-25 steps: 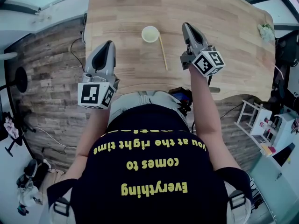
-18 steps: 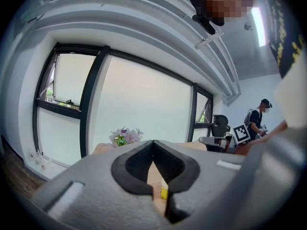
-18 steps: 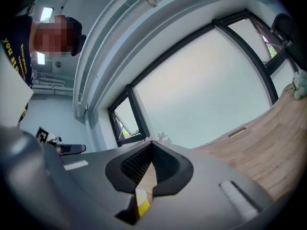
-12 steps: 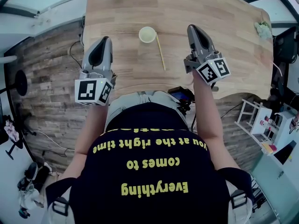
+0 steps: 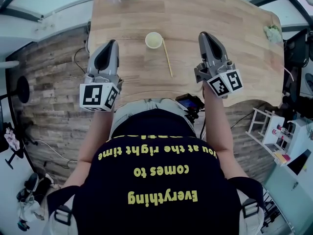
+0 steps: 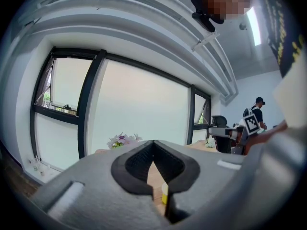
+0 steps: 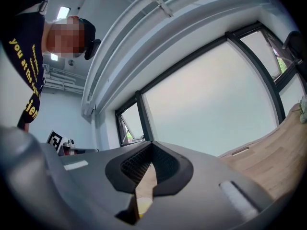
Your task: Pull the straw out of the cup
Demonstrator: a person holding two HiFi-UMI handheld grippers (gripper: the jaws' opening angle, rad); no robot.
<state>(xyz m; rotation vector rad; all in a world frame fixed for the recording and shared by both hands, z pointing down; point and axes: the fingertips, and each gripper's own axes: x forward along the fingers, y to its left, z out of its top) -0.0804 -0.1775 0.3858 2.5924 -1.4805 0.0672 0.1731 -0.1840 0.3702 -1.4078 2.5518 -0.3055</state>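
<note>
Straw, thin, tan, lies beside pale round cup, between our tongs | left tongs and right tongs closed, empty | we judge: pull done, next only withdraw

the head view looks steeply down from above the person onto the wooden table. each gripper view sits close behind its own jaws, facing level across that table toward the windows; all three share the table and the cup.
</note>
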